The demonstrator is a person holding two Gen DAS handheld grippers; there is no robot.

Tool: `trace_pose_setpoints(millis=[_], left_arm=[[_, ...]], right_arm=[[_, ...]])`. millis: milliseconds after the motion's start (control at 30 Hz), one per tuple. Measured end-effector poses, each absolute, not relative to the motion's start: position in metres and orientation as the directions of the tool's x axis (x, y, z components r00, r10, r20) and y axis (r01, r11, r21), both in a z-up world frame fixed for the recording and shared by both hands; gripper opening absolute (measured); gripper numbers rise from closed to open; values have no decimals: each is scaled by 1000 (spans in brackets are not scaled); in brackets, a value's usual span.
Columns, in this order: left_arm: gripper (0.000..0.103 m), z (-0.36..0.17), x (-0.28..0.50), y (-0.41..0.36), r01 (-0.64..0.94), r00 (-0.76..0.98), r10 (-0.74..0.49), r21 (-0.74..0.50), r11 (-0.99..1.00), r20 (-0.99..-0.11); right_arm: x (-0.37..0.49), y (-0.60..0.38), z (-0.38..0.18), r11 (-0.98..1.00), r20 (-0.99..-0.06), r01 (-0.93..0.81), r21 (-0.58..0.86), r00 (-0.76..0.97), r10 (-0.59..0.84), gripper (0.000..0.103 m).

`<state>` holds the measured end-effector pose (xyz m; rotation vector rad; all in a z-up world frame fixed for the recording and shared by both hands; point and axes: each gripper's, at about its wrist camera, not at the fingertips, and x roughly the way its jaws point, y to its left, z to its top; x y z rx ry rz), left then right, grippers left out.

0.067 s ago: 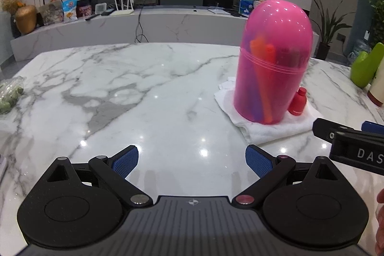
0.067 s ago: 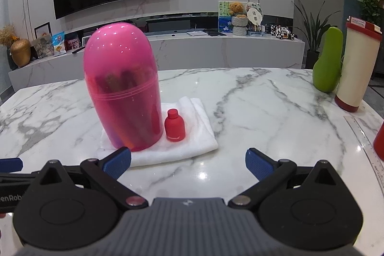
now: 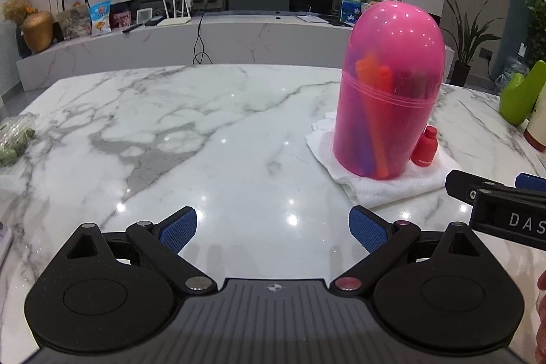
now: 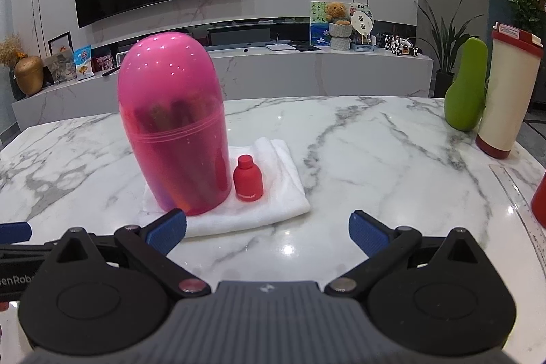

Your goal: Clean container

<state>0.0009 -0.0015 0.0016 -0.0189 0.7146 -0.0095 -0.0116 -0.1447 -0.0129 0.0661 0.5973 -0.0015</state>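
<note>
Seen from the left wrist: left gripper (image 3: 272,229) low over the marble table (image 3: 204,142), fingers wide apart, nothing between them. Far right of it, pink container (image 3: 389,91) upright on a folded white towel (image 3: 382,183), dome lid on, coloured sticks showing through the wall; small red bottle (image 3: 425,147) just beside its right foot. Right gripper's side poking in at the near right edge. Seen from the right wrist: right gripper (image 4: 268,229) likewise spread and empty, container (image 4: 174,125) just beyond its left finger, towel (image 4: 273,203) and bottle (image 4: 248,178) straight ahead. Only here: green pear-shaped thing (image 4: 465,84) and tall cream cup (image 4: 505,91) far right, ruler along the near right edge. Only in the left view: bag of greens (image 3: 15,139) at far left. Fits both a container waiting for wiping and one wiped and set back; no telling which.
</note>
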Motion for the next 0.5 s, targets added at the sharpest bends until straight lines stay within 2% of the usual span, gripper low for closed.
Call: trace_pose_setpoints(millis=[500], left_arm=[[97,3,5,-4,2,766,-18,-26,1000,-642]], right_arm=[[-8,-143,-15,998,-563,14,65,826,25,103]])
